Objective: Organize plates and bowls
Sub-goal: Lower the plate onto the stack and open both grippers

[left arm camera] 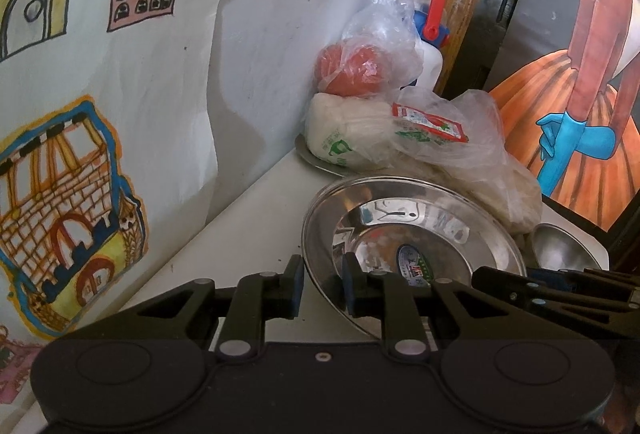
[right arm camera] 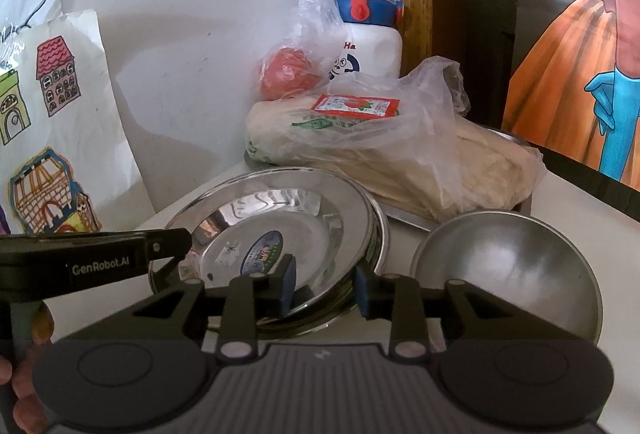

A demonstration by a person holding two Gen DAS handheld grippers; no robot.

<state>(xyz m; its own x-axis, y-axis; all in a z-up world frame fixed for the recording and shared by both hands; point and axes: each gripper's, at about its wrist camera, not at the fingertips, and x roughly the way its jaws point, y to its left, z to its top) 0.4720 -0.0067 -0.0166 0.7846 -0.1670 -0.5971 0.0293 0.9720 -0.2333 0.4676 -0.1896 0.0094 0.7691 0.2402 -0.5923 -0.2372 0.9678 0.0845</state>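
Note:
A shiny steel plate [left arm camera: 416, 230] with an oval sticker lies on the white table [left arm camera: 256, 218]; it also shows in the right wrist view [right arm camera: 276, 222], seemingly stacked on another plate. My left gripper [left arm camera: 322, 288] is open, its fingers straddling the plate's left rim. My right gripper [right arm camera: 325, 286] is open, its fingers straddling the plate's near right rim. A steel bowl [right arm camera: 516, 266] sits right of the plate, also in the left wrist view [left arm camera: 560, 246]. The left gripper's body [right arm camera: 92, 262] shows at the plate's left.
Bagged food [right arm camera: 380, 153] on a steel tray [right arm camera: 408, 220], bagged tomatoes [left arm camera: 352, 67] and a white bottle [right arm camera: 370, 33] with a blue and red lid stand behind the plate. A wall with children's drawings [left arm camera: 60, 213] runs along the left. A painting [left arm camera: 580, 121] stands at the right.

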